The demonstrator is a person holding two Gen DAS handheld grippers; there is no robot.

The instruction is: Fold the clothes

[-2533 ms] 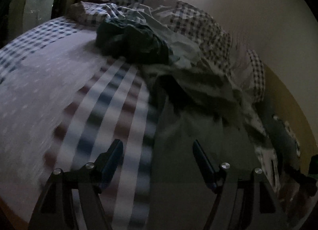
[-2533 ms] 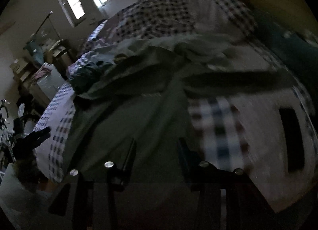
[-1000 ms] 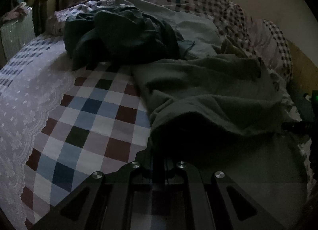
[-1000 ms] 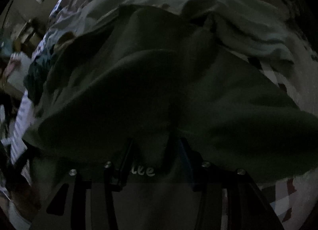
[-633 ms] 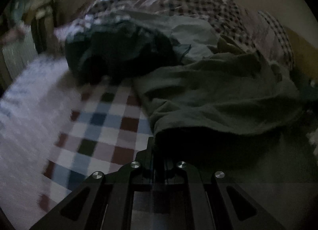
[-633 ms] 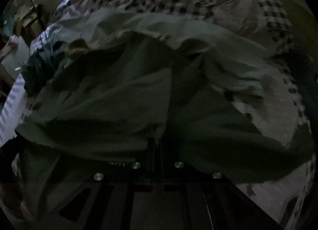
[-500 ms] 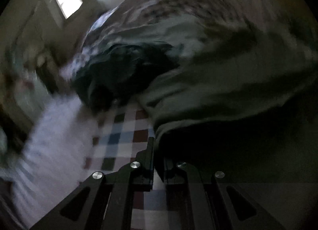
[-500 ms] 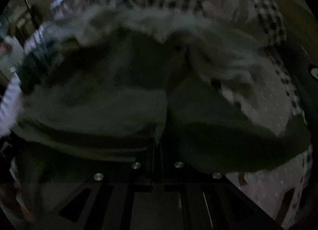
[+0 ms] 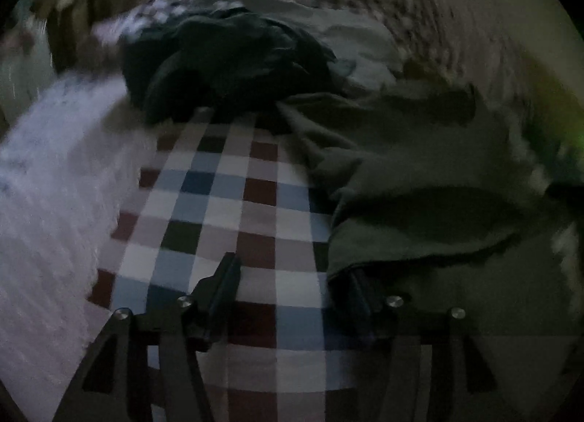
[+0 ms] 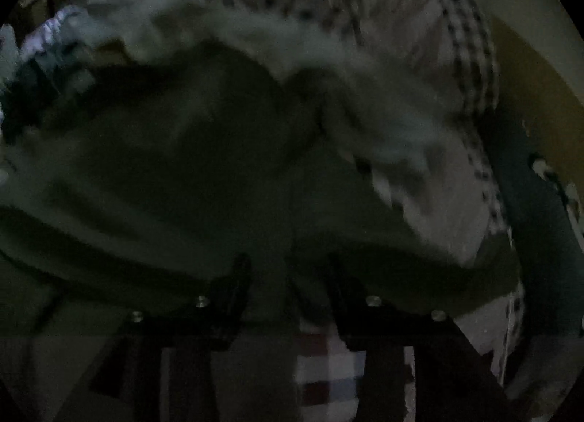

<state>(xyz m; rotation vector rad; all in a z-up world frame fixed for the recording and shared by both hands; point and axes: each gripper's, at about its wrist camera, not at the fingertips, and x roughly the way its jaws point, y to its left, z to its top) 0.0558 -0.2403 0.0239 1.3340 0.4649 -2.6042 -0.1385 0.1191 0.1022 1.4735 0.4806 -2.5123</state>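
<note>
Both grippers, left and right, have just been opening: we've got jaws apart, gripping nothing. Olive garment lies folded once ahead, hem over left's right finger. Dark crumpled garment beyond, not yet folded.

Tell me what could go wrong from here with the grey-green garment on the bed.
1. Both grippers have just been opening. The left gripper stands open at the edge of the grey-green garment, so the fold may slump.
2. The dark crumpled garment touches its far corner and could get dragged along.
3. The right gripper has cloth between its open fingers, and the dim, blurred view makes a regrasp likely to catch the wrong layer.
</note>
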